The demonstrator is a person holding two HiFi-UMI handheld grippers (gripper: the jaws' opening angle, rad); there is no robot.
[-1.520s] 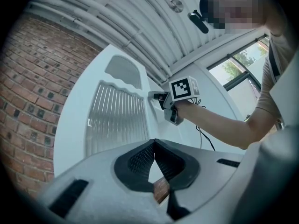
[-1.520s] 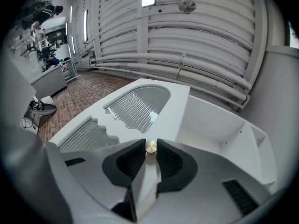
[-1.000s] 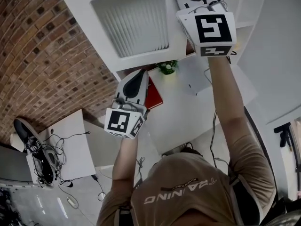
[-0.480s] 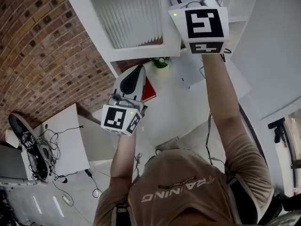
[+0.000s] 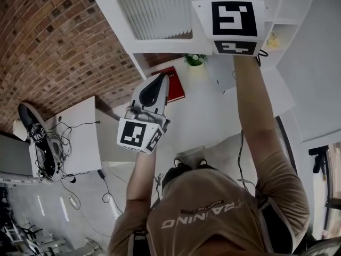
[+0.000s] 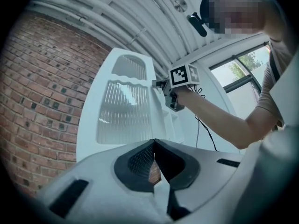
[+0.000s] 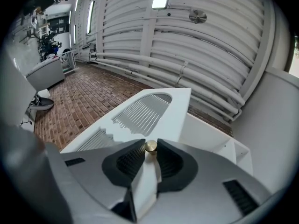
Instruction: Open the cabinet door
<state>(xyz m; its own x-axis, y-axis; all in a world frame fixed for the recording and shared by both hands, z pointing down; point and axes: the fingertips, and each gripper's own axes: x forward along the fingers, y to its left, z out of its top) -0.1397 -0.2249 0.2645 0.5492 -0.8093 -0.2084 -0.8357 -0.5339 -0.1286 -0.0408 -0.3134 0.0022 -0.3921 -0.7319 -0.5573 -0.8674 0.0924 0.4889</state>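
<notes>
The white cabinet door (image 5: pixel 154 15), with its ribbed glass panel, stands swung out from the cabinet. Its small brass knob (image 7: pixel 150 146) sits between the black pads of my right gripper (image 7: pixel 150 151), which is shut on it; the door's edge runs down between the jaws. In the head view only the right gripper's marker cube (image 5: pixel 234 17) shows, raised at the top. My left gripper (image 5: pixel 160 79) hangs lower, under the door's bottom edge, apart from it. Its fingertips meet with nothing between them (image 6: pixel 155 142). The left gripper view shows the door (image 6: pixel 122 111) with the right gripper (image 6: pixel 174 94) at its edge.
A brick wall (image 5: pixel 53 41) runs beside the cabinet on the left. Behind the door, a red book (image 5: pixel 175 85) and a small green plant (image 5: pixel 195 59) sit on a white surface, with open shelves (image 5: pixel 290 15) to the right. A low white table (image 5: pixel 80 143) holds cables.
The right gripper has pulled the door a little further out by its knob, then held still. The left gripper has drifted sideways under the door, staying shut.
</notes>
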